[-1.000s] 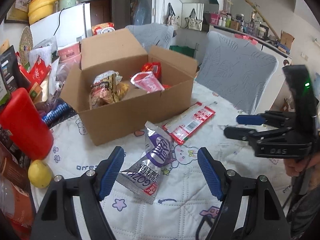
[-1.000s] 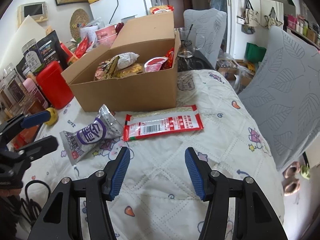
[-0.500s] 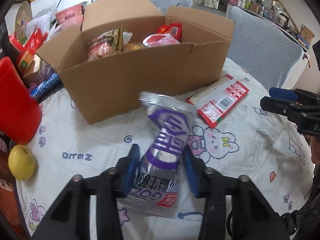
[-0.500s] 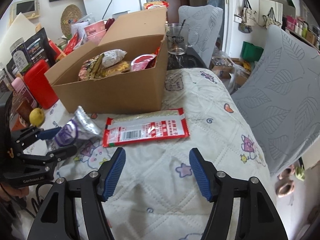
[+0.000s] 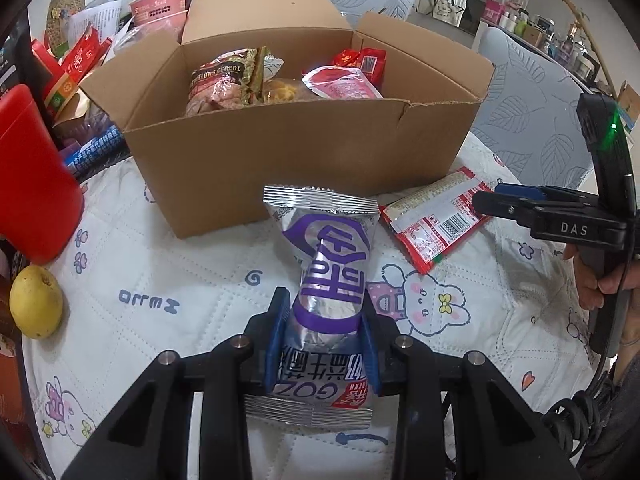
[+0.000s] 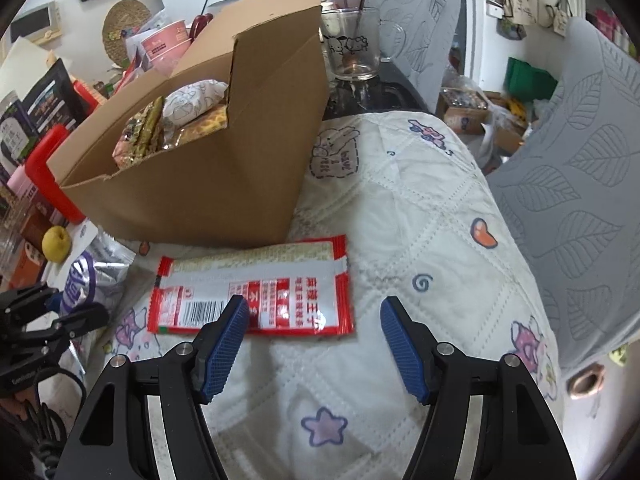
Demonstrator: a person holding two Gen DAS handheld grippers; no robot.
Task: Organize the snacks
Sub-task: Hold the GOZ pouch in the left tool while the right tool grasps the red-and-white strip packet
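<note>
That silver and purple snack bag [image 5: 326, 280] looks light and puffy, crinkly foil with air inside, so it'll squash easily and could slide out if pinched too near the sealed end. The middle of the bag is the sensible spot, and that's where the left gripper [image 5: 320, 344] has it: both blue pads pressed into its sides, clamped snug. It sits over the quilted tabletop [image 5: 180, 264] right in front of the cardboard box [image 5: 280, 160], which already has several snacks in it.

The flat red packet [image 6: 252, 292] lies against the box's near corner. It's thin, floppy and probably slick, so best grabbed by an edge. The right gripper [image 6: 312, 340] hovers over it, fingers wide apart, holding nothing.
</note>
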